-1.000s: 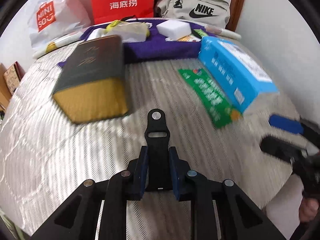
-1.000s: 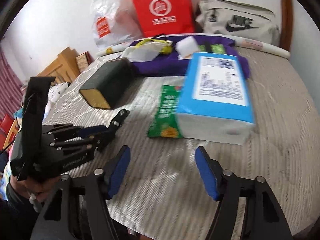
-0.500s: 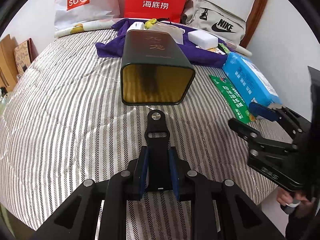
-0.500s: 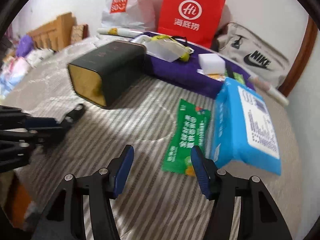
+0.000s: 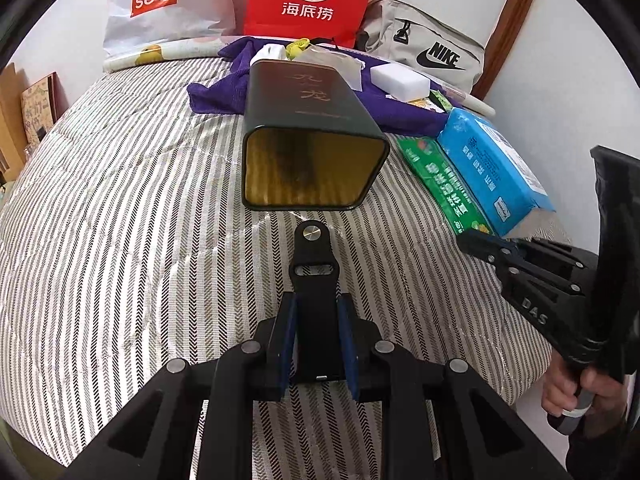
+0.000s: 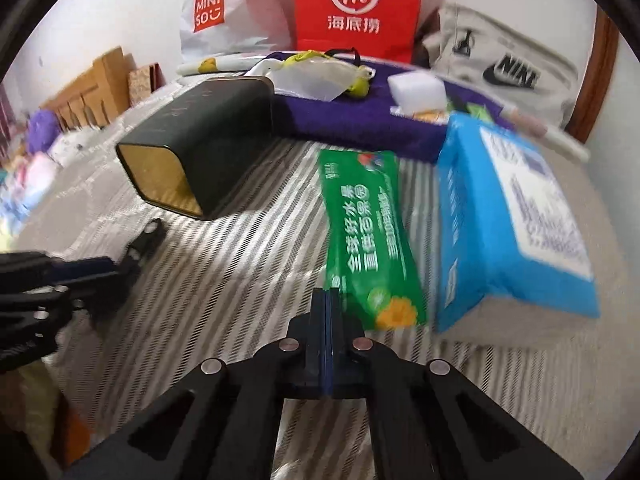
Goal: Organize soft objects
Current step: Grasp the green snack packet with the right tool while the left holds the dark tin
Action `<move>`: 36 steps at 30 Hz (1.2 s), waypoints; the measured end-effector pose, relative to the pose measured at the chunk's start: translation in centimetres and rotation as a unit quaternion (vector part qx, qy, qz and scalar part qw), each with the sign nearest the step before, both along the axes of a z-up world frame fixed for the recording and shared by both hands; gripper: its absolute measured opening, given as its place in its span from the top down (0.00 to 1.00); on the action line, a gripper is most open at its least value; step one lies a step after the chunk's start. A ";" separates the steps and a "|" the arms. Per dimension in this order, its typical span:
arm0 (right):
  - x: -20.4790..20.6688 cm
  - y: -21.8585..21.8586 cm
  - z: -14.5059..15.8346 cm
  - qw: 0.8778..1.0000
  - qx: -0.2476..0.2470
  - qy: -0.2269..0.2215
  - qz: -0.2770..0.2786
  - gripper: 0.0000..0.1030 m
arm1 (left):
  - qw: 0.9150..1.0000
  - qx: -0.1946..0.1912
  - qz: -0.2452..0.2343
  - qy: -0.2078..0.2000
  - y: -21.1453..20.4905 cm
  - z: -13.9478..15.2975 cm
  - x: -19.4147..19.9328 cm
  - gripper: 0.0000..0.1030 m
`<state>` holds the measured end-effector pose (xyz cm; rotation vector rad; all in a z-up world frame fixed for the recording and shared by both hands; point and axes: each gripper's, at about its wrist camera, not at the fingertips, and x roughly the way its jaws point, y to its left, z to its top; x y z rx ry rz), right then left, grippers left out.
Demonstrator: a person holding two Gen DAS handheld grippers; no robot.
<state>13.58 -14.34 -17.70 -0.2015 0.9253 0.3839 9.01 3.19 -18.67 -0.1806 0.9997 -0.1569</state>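
Two hand-held grippers: left (image 5: 314, 316) clamps a black strap (image 5: 314, 280), right (image 6: 327, 320) pressed closed, empty.

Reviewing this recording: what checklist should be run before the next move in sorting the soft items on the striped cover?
1. Right gripper free: ok, nothing between its fingers.
2. Right gripper ready to grasp: not ok, fingers shut.
3. Left gripper hold: ok, shut on the black clip.
4. Tin reachable: ok, on its side, open end facing the grippers.
5. Tin empty: cannot tell, dark patch inside.
6. Green packet free to lift: cannot tell, blue tissue pack lies against its edge.
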 end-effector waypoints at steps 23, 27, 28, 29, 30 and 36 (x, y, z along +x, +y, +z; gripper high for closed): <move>1.9 1.8 -0.3 0.998 -0.045 -0.047 -0.013 0.78 | 1.000 -0.010 -0.009 0.010 0.3 0.0 0.2 0.79; 2.1 1.5 -0.1 0.998 -0.045 -0.040 -0.014 0.94 | 1.000 -0.013 -0.011 0.010 0.4 0.0 0.3 0.79; 2.0 1.3 0.0 0.998 -0.040 -0.036 -0.012 0.95 | 1.000 -0.014 -0.012 0.010 0.5 0.0 0.2 0.79; 1.8 1.2 0.0 0.999 -0.036 -0.031 -0.011 0.96 | 1.000 -0.015 -0.012 0.010 0.5 0.0 0.2 0.79; 1.5 1.1 0.1 0.999 -0.032 -0.025 -0.005 0.96 | 1.000 -0.015 -0.012 0.009 0.5 0.0 0.2 0.79; -2.3 0.0 0.5 0.999 -0.024 0.017 0.030 0.96 | 1.000 -0.016 -0.011 0.010 0.6 0.0 0.2 0.79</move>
